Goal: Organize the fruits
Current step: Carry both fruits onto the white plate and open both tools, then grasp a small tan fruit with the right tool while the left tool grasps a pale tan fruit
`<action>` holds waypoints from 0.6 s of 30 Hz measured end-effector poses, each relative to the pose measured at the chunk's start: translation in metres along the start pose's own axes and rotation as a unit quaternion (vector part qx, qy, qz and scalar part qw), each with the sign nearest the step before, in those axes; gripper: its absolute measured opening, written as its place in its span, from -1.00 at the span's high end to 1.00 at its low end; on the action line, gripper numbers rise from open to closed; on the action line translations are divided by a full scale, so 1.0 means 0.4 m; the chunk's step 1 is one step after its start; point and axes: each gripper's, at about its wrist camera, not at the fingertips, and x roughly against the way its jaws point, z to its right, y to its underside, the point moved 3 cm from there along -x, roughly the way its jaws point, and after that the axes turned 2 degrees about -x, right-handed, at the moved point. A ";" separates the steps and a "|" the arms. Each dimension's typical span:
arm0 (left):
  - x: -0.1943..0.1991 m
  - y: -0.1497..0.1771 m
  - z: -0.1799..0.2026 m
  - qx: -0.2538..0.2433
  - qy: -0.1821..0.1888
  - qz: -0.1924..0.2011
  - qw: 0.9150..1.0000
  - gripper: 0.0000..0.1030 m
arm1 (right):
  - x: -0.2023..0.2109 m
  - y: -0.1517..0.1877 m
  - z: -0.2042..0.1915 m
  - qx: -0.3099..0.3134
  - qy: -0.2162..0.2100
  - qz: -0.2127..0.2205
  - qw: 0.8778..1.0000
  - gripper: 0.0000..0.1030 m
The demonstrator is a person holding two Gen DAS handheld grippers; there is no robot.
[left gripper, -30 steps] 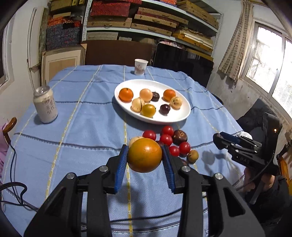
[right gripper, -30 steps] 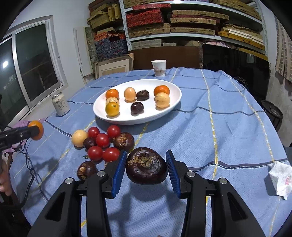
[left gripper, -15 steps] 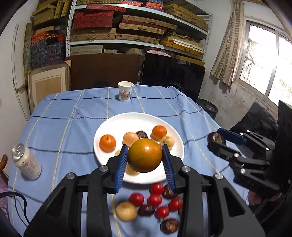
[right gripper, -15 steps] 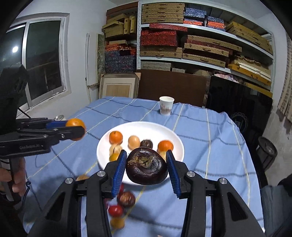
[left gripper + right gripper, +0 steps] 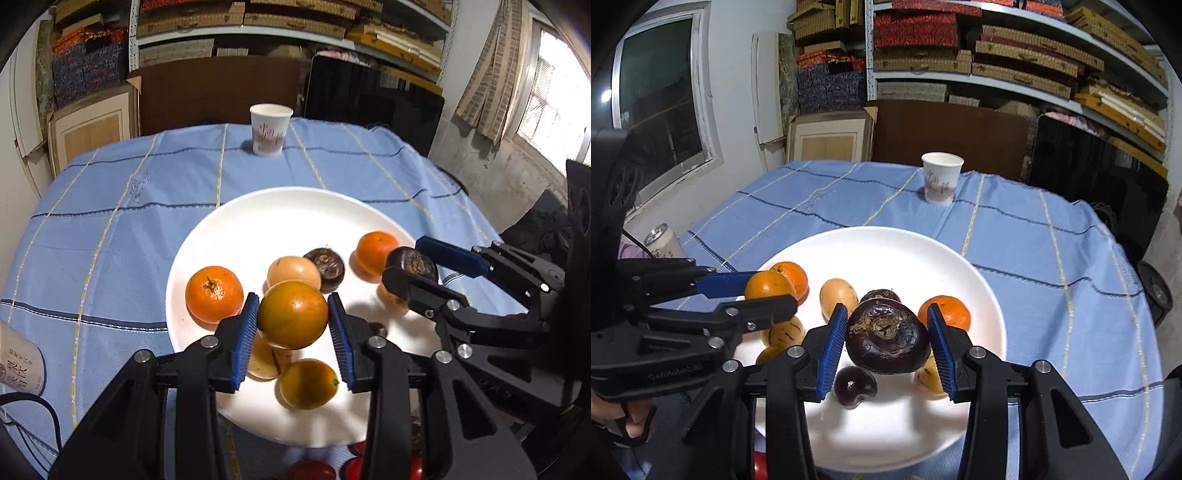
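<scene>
My left gripper (image 5: 292, 318) is shut on an orange fruit (image 5: 292, 314) and holds it above the near part of the white plate (image 5: 280, 210). My right gripper (image 5: 886, 336) is shut on a dark purple-brown fruit (image 5: 888, 339) above the same plate (image 5: 886, 254). Each gripper shows in the other's view: the right gripper (image 5: 417, 264) over the plate's right side, the left gripper (image 5: 764, 291) over its left side. The plate holds several fruits: oranges, pale yellow ones and dark ones.
A paper cup (image 5: 270, 129) stands behind the plate on the blue cloth (image 5: 110, 221). A drink can (image 5: 663, 242) stands at the left. Red fruits (image 5: 314, 470) lie on the cloth just in front of the plate. Shelves and boxes stand behind the table.
Both grippers have moved forward from the loose fruits on the cloth to above the plate, each still holding its fruit. The plate now fills the middle of both views.
</scene>
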 end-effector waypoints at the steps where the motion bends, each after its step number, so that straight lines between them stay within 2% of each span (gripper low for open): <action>1: -0.009 0.001 -0.004 0.000 -0.008 -0.004 1.000 0.24 | 0.000 0.002 0.001 -0.002 0.002 0.004 1.000 -0.16; 3: -0.010 0.002 -0.019 0.009 -0.022 0.002 1.000 -0.15 | 0.000 0.003 0.009 -0.011 0.001 0.008 1.000 -0.23; 4: -0.006 0.003 -0.026 0.013 -0.024 0.005 1.000 -0.26 | 0.004 0.005 0.015 -0.015 0.004 0.008 1.000 -0.24; 5: 0.003 0.003 -0.034 0.020 -0.023 0.010 0.999 -0.45 | 0.010 0.007 0.018 -0.016 0.008 0.009 1.000 -0.24; 6: 0.020 0.003 -0.041 0.028 -0.020 0.018 0.999 -0.54 | 0.014 0.008 0.021 -0.016 0.008 0.010 1.000 -0.24; 10: 0.109 0.017 -0.028 0.020 -0.011 0.041 0.999 -0.56 | 0.103 0.026 0.019 -0.024 0.002 0.029 0.999 -0.24; 13: 0.192 0.062 -0.002 0.005 -0.004 0.056 0.998 -0.70 | 0.182 0.056 -0.002 -0.018 -0.006 0.036 0.999 -0.24; 15: 0.253 0.105 0.014 -0.002 0.001 0.069 0.998 -0.77 | 0.240 0.099 -0.027 -0.008 -0.011 0.033 0.999 -0.25; 18: 0.319 0.181 0.037 -0.017 0.007 0.074 0.997 -0.85 | 0.297 0.184 -0.067 0.003 -0.012 0.012 1.000 -0.37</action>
